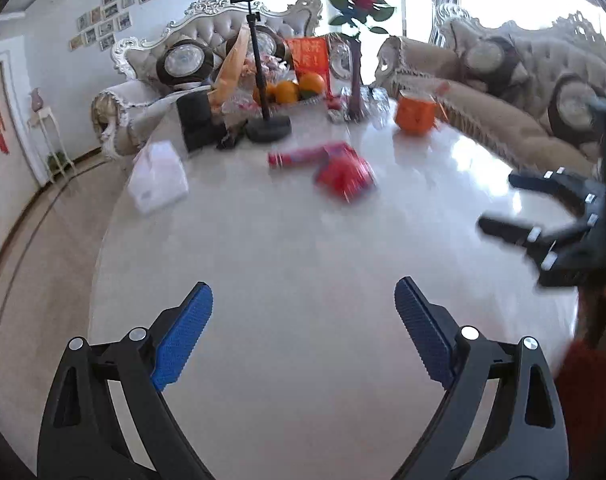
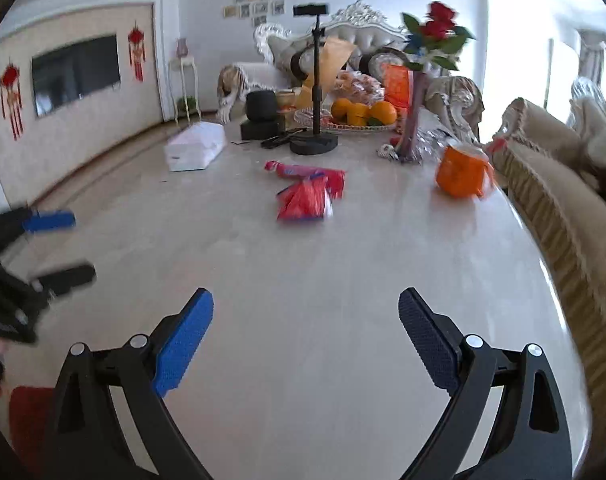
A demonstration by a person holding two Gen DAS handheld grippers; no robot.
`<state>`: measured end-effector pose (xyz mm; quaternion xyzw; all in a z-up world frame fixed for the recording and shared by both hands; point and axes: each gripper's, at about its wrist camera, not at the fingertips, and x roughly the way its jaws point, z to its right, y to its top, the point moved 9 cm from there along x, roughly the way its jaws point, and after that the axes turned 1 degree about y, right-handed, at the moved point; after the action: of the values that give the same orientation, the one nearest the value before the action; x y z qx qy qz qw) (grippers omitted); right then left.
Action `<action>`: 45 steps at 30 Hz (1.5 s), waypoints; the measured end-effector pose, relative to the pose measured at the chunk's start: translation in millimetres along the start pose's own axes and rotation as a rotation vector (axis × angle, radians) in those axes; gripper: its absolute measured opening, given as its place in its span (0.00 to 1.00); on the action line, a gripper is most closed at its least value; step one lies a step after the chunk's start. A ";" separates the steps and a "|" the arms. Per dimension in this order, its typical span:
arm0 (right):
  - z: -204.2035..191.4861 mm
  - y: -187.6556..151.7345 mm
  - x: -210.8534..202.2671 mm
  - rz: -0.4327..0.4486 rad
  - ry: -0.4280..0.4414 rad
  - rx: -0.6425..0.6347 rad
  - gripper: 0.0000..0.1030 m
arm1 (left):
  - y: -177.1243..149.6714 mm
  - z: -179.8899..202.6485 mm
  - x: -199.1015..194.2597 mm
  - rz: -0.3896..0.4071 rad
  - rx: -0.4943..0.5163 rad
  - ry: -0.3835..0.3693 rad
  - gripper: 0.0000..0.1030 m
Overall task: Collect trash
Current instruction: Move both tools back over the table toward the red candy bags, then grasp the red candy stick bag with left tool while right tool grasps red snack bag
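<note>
Nearest: left gripper (image 1: pixel 303 332), jaws wide apart, nothing between them; right gripper (image 2: pixel 305 338), likewise spread and empty. Both hover over the bare near end of the pale table (image 2: pixel 303 280).
Mid-table: red crumpled wrapper (image 2: pixel 305 200), touching a red tube-shaped packet (image 2: pixel 295 170) whose long axis runs crosswise. Both lie straight ahead of the jaws, well apart from them; neither gripper looks clearly nearer.
Beyond: orange box (image 2: pixel 461 176), phone stand (image 2: pixel 314 144), fruit tray (image 2: pixel 343 124).

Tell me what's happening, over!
Left claw open, empty. Right claw open, empty. Red wrappers lie mid-table, untouched. Nothing between the claws and them; phone stand behind.
</note>
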<state>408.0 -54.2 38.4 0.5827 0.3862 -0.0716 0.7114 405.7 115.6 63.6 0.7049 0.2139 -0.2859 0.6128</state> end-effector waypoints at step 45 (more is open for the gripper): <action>74.5 45.0 185.5 -0.259 0.004 0.022 0.86 | 137.7 27.2 299.1 -0.270 0.364 -0.147 0.88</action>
<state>595.7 -41.6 -42.5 0.5357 0.4588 -0.1660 0.6892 714.5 52.5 -35.6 0.7460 0.2061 -0.4497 0.4459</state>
